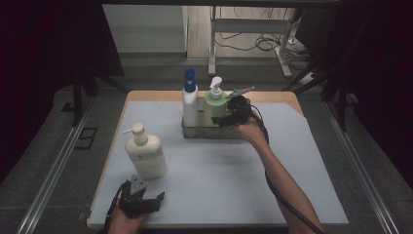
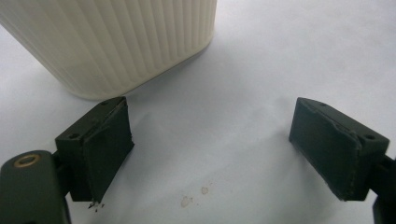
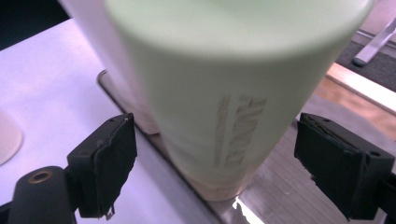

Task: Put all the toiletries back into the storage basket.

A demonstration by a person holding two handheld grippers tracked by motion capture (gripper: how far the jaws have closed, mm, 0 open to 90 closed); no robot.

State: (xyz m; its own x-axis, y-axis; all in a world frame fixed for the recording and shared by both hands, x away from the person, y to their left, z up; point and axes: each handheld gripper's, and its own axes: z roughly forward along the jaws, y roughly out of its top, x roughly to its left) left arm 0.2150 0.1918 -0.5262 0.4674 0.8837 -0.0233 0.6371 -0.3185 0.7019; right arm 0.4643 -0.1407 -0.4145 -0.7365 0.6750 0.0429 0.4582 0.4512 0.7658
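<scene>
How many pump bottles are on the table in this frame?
3. A cream bottle stands alone near the table's left front. A white bottle with a blue pump and a green bottle stand side by side in the tray.

Three pump bottles are standing on the worktop (image 1: 204, 185): one cream bottle (image 1: 145, 153), one white bottle with a blue pump (image 1: 190, 100) and one green bottle (image 1: 215, 102). One metal tray (image 1: 195, 132) is holding the last two, with the cream bottle sitting apart, nearer than the tray. Two hand-held grippers are showing, the left hand-held gripper (image 1: 146, 192) and the right hand-held gripper (image 1: 229, 114).
</scene>
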